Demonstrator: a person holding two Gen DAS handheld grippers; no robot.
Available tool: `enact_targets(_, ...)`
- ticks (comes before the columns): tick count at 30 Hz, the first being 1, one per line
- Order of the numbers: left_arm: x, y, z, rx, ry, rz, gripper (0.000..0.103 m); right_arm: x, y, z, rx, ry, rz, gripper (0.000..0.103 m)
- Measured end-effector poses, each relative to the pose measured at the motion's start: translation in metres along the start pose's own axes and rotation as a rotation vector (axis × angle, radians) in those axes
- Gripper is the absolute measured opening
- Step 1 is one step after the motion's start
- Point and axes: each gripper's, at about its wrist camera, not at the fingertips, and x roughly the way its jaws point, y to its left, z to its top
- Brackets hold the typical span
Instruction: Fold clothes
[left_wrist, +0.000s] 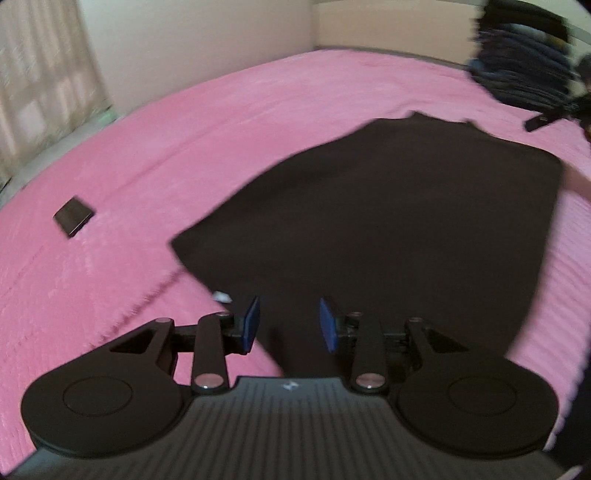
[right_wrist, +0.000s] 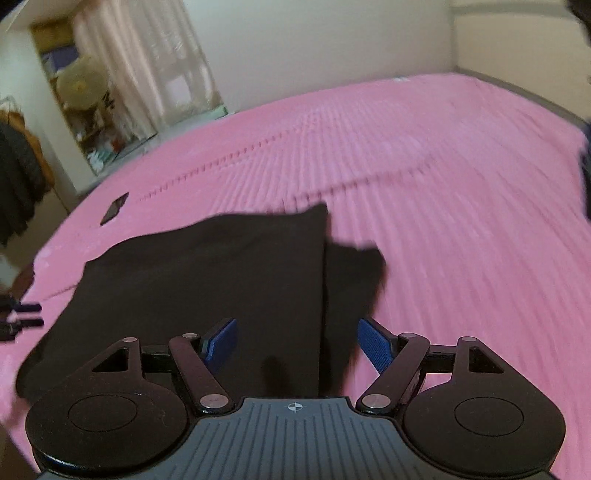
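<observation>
A black garment (left_wrist: 388, 221) lies flat on the pink bedspread (left_wrist: 184, 129). My left gripper (left_wrist: 289, 308) hovers over its near edge, open, with nothing between the blue pads (left_wrist: 251, 325). In the right wrist view the same garment (right_wrist: 221, 277) shows a straight fold line, and a flap sticks out to the right of it. My right gripper (right_wrist: 297, 328) stands wide open above that fold, empty. The left gripper (right_wrist: 35, 315) shows small at this view's left edge, beside the garment's left border.
A small dark flat rectangle (left_wrist: 74, 216) (right_wrist: 114, 208) lies on the bedspread left of the garment. A stack of dark folded clothes (left_wrist: 524, 66) sits at the far right. Curtains (right_wrist: 147, 55) and a cluttered shelf (right_wrist: 85, 103) stand beyond the bed.
</observation>
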Motion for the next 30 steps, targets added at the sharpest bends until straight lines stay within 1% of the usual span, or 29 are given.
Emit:
enact_targets(3, -0.029, -0.038, -0.019, 0.098, -0.036, -0.037, 0.033, -0.034, -0.003, -0.031, 0.077, -0.010, -0.014, 0.075)
enact_targets(5, -0.039, -0.059, -0.032, 0.158, -0.032, -0.044, 0.039, -0.047, -0.007, -0.049, 0.133, 0.004, -0.019, 0.075)
enact_targets(6, -0.045, -0.069, -0.038, 0.188, -0.029, -0.047, 0.044, -0.048, -0.009, -0.055, 0.126, 0.018, -0.045, 0.075)
enact_targets(7, -0.042, -0.078, -0.045, 0.237, 0.008, -0.018, 0.044, -0.046, -0.011, -0.061, 0.103, 0.035, -0.082, 0.075)
enact_targets(9, -0.036, -0.095, -0.061, 0.333, 0.085, 0.042, 0.044, -0.048, -0.008, -0.069, 0.052, 0.053, -0.186, 0.075)
enact_targets(10, -0.039, -0.099, -0.064, 0.351, 0.086, 0.058, 0.042, -0.053, -0.005, -0.070, 0.036, 0.043, -0.202, 0.075)
enact_targets(11, -0.041, -0.103, -0.067, 0.369, 0.087, 0.073, 0.042, -0.060, 0.005, -0.070, -0.006, 0.024, -0.184, 0.075)
enact_targets(12, -0.044, -0.107, -0.070, 0.386, 0.089, 0.088, 0.042, -0.067, 0.018, -0.070, -0.063, 0.005, -0.159, 0.075)
enact_targets(13, -0.051, -0.112, -0.070, 0.389, 0.064, 0.082, 0.042, -0.070, 0.035, -0.073, -0.161, 0.000, -0.144, 0.075)
enact_targets(15, -0.059, -0.124, -0.070, 0.433, 0.021, 0.087, 0.043, -0.069, 0.072, -0.082, -0.415, 0.006, -0.133, 0.075)
enact_targets(16, -0.056, -0.134, -0.072, 0.493, 0.011, 0.108, 0.043, -0.065, 0.092, -0.091, -0.576, 0.013, -0.145, 0.075)
enact_targets(18, -0.048, -0.150, -0.077, 0.613, 0.003, 0.154, 0.043, -0.054, 0.120, -0.109, -0.843, 0.027, -0.186, 0.075)
enact_targets(19, -0.039, -0.159, -0.079, 0.687, 0.005, 0.183, 0.044, -0.047, 0.130, -0.117, -0.954, 0.036, -0.210, 0.075)
enact_targets(20, -0.031, -0.164, -0.080, 0.731, 0.008, 0.204, 0.044, -0.040, 0.137, -0.123, -1.043, 0.049, -0.227, 0.075)
enact_targets(22, -0.012, -0.172, -0.080, 0.824, 0.025, 0.228, 0.044, -0.028, 0.146, -0.133, -1.172, 0.068, -0.236, 0.075)
enact_targets(24, 0.005, -0.170, -0.083, 0.899, 0.042, 0.277, 0.043, -0.018, 0.150, -0.137, -1.259, 0.071, -0.242, 0.075)
enact_targets(25, 0.010, -0.165, -0.083, 0.900, 0.060, 0.288, 0.035, -0.014, 0.151, -0.138, -1.296, 0.077, -0.244, 0.070)
enact_targets(26, 0.014, -0.160, -0.084, 0.900, 0.077, 0.299, 0.030, -0.011, 0.149, -0.139, -1.330, 0.079, -0.257, 0.058)
enact_targets(27, 0.016, -0.154, -0.084, 0.881, 0.091, 0.316, 0.022, -0.008, 0.148, -0.139, -1.365, 0.078, -0.276, 0.054)
enact_targets(29, 0.020, -0.141, -0.085, 0.842, 0.119, 0.349, 0.020, -0.003, 0.141, -0.140, -1.433, 0.079, -0.331, 0.049)
enact_targets(30, 0.020, -0.138, -0.085, 0.826, 0.118, 0.347, 0.020, -0.001, 0.138, -0.141, -1.454, 0.082, -0.343, 0.049)
